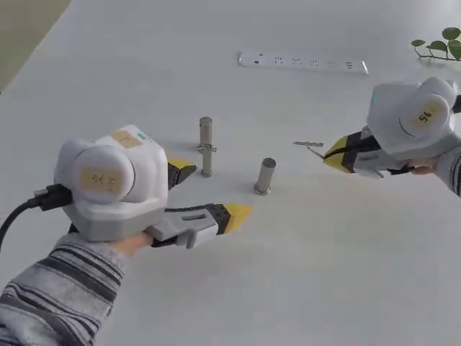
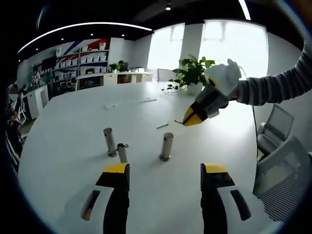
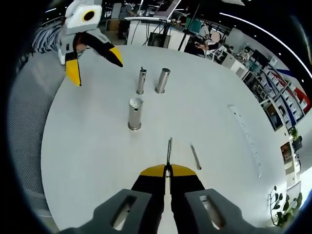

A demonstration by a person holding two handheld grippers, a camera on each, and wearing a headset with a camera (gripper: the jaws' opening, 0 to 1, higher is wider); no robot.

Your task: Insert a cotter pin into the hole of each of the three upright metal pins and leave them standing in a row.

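Protruding from the tightly pinched right gripper, a cotter pin is held near the closest upright metal pin, one of three standing mid-table. It is best levelled and lined up with the cross-hole before being pushed through. The left gripper is held spread beside the pins, above a white table carrying a power strip in a bright office.

A: How many upright pins are on the table?
B: Three: back pin, middle pin, right pin.
A: And cotter pins?
B: Three too: fitted cotter pin, loose cotter pin, gripped cotter pin.
A: Grippers?
B: Two: left gripper, right gripper.
A: Anything else?
B: One power strip and one plant.
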